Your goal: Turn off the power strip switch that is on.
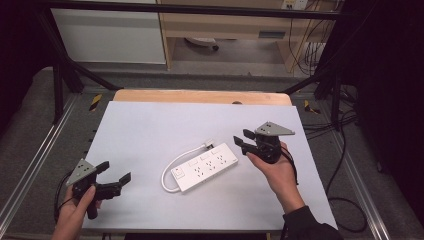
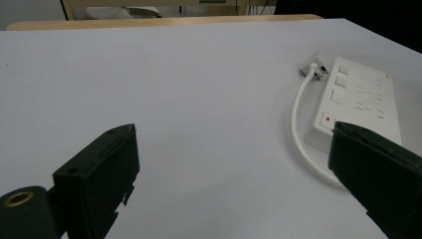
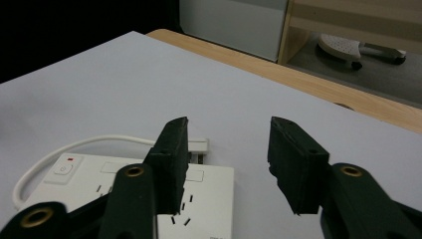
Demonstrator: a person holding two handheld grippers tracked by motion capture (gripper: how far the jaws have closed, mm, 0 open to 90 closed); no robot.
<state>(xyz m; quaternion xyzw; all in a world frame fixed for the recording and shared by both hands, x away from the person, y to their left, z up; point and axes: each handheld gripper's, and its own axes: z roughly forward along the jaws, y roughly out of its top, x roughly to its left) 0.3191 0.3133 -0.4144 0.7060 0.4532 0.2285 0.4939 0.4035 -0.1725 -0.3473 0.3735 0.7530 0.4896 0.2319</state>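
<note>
While a matte pale-grey sheet covers most of the wooden table, a white plastic power strip lies flat near its middle, a long rectangular block with rows of sockets and a square switch at one end. Its smooth round cord loops back alongside the body to a white plug resting by the far edge. The left gripper, near the sheet's front left corner, has its blocky black jaws spread wide, holding nothing. The right gripper, just beside the strip's far end, also has its jaws parted and empty.
</note>
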